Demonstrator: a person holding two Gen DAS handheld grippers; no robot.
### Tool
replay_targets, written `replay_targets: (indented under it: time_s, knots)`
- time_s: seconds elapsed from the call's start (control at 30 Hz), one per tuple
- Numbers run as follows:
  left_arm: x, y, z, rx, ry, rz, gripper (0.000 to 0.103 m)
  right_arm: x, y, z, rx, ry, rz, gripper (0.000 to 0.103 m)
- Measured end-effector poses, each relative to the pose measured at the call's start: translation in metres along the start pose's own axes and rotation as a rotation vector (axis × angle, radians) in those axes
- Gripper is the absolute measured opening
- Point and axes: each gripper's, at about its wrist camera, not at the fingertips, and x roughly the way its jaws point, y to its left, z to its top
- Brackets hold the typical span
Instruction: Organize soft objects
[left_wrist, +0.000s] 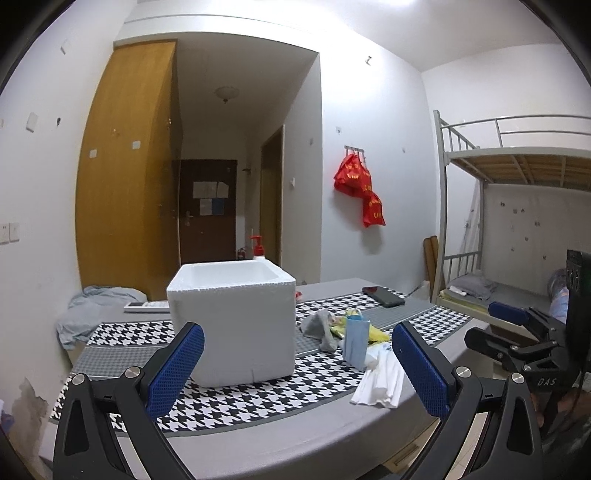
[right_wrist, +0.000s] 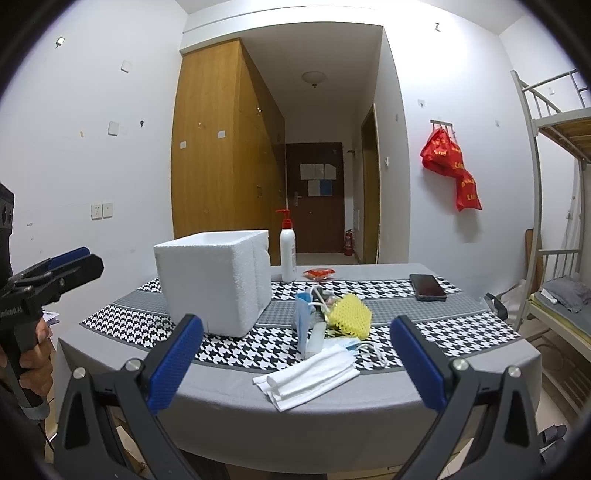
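Both grippers hang released in front of the table, jaws spread wide and holding nothing: the left gripper at the bottom of its own view, the right gripper likewise. The white foam box stands open-topped left of centre on the checked cloth. Just right of it lies the pile of soft things: a blue mask, a yellow mesh sponge and a folded white cloth nearest the table's front edge. A phone lies well apart at the right.
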Motion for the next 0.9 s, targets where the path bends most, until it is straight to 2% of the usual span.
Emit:
replay_targets:
  time_s: [0.9]
  knots:
    - [0.003, 0.012, 0.002, -0.019, 0.014, 0.006, 0.102, 0.008, -0.001, 0.002, 0.029, 0.011, 0.003, 0.102]
